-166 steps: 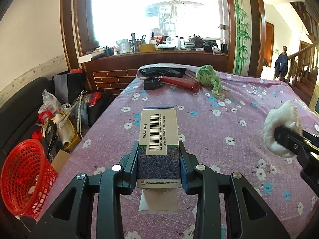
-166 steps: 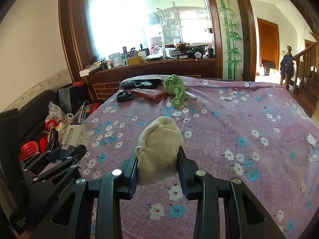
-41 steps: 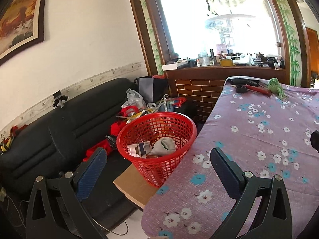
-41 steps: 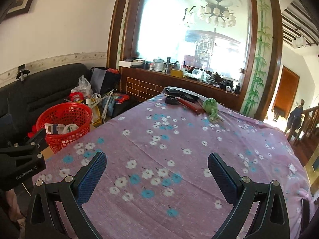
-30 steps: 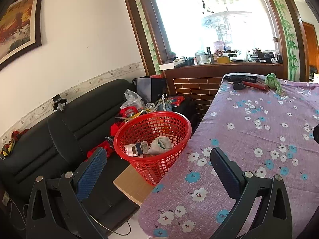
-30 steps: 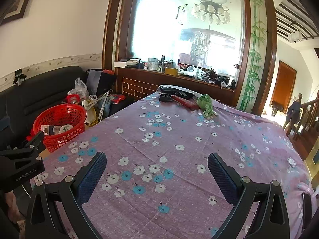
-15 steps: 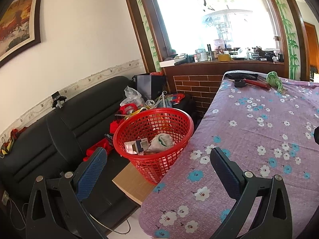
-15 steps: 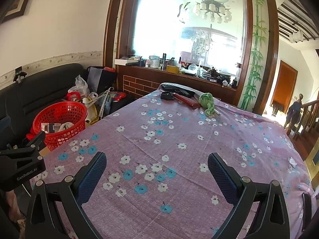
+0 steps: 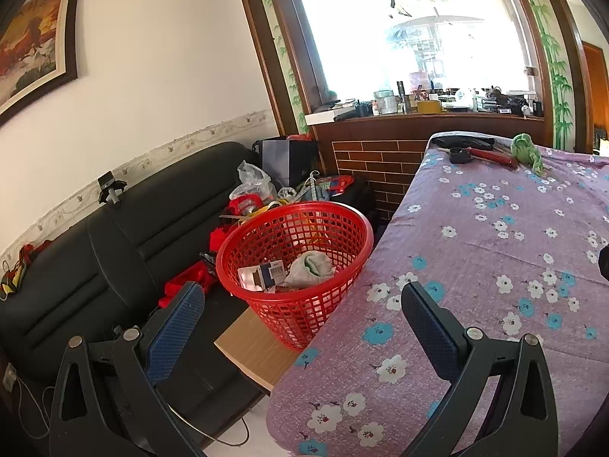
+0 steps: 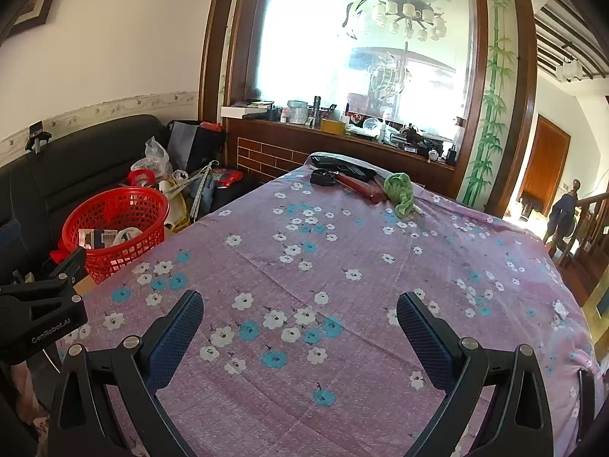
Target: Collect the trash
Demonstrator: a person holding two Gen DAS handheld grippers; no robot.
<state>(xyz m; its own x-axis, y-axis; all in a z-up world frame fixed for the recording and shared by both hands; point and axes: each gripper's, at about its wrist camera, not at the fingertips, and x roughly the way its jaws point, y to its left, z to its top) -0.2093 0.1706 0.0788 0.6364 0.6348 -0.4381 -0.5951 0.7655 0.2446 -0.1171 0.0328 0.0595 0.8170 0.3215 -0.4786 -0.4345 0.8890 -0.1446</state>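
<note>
A red mesh basket [image 9: 344, 236] [image 10: 114, 205] stands on a cardboard box beside the table's left edge. Inside it lie a small barcoded carton [image 9: 266, 272] [image 10: 95, 237] and a pale crumpled cloth wad [image 9: 312, 264] [image 10: 127, 233]. My left gripper [image 9: 300, 308] is open and empty, held near the basket at the table edge. My right gripper [image 10: 300, 318] is open and empty above the purple flowered tablecloth [image 10: 342, 266]. The left gripper's body [image 10: 42, 312] shows at the left of the right wrist view.
At the table's far end lie a green cloth [image 10: 399, 190], a red flat case [image 10: 361, 188] and black items [image 10: 323, 177]. A black sofa [image 9: 95, 259] with clutter and bags [image 9: 255, 186] runs along the left wall. A wooden counter [image 9: 418, 129] stands behind the table.
Since 5.5 s ago both grippers let go of the carton and the cloth wad, which now lie in the basket. In the last second the views shifted only slightly.
</note>
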